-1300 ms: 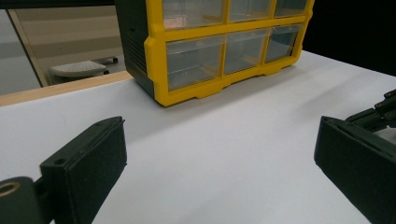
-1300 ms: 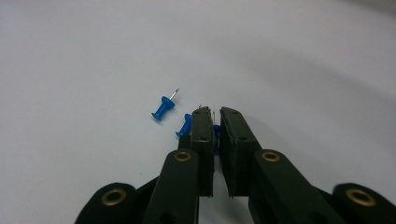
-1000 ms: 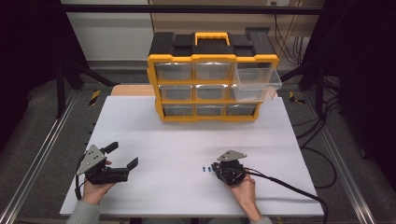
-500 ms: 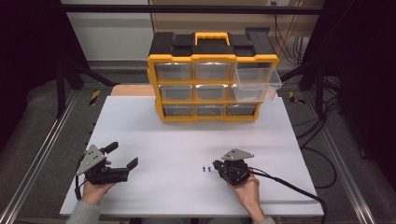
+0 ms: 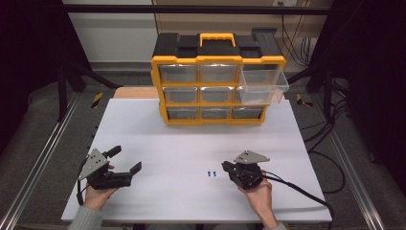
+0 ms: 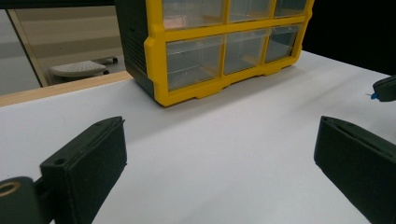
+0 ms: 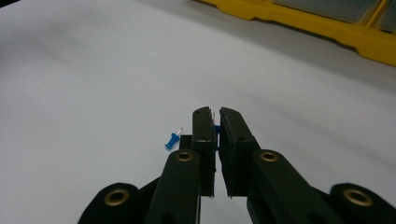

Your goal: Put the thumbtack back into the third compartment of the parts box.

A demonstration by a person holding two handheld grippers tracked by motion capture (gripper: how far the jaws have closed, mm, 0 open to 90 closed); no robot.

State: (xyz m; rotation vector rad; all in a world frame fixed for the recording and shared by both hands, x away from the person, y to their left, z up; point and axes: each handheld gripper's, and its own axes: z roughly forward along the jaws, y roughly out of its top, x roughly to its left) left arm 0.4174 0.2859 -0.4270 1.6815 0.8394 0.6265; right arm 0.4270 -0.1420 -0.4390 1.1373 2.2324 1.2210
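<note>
My right gripper (image 5: 226,167) hovers just above the white table (image 5: 158,139) at the front right. Its jaws are shut on a small blue push pin (image 7: 216,134), whose metal tip pokes up between the pads. Two more blue push pins (image 5: 211,173) lie on the table just left of it, and one of them (image 7: 172,140) lies beside the jaws in the right gripper view. My left gripper (image 5: 126,159) rests at the front left, open with nothing between its jaws (image 6: 224,154). At the right edge of the left gripper view the right gripper's tip (image 6: 385,88) shows a blue pin (image 6: 372,96).
A yellow and black drawer cabinet (image 5: 215,86) stands at the back middle of the table. Its clear upper right drawer (image 5: 263,86) is pulled out. A black cable (image 5: 297,189) trails from the right gripper toward the table's front right corner.
The right gripper, still shut, has lifted a little and drifted right, away from the pins on the table. The left gripper has not moved.
</note>
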